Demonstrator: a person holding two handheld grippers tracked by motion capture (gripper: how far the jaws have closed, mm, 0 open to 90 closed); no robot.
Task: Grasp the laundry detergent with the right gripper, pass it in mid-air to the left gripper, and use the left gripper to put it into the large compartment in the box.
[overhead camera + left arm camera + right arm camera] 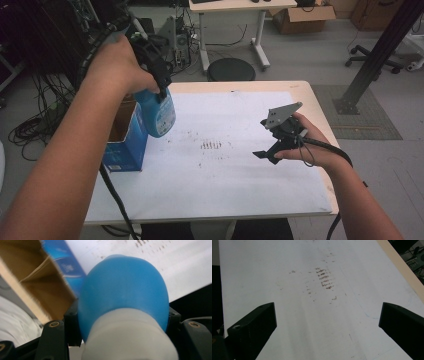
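A blue bottle (159, 114) with a white neck hangs above the table's left side, just over the open blue carton (125, 142). My left gripper (156, 75) is shut on the bottle's neck from above. In the left gripper view the blue bottle (125, 292) bulges out between the jaws, with the carton's brown inside (37, 282) below it. My right gripper (272, 150) hovers over the right part of the white sheet (225, 165), open and holding nothing. In the right gripper view its own gripper (327, 325) stands wide apart over brown smudges (325, 278) on the sheet.
The white sheet covers a light wooden table (320, 115). A black round stool (231, 69) stands behind the far edge. Cables (30, 127) lie on the floor at the left, and a black post (375, 55) rises at the right.
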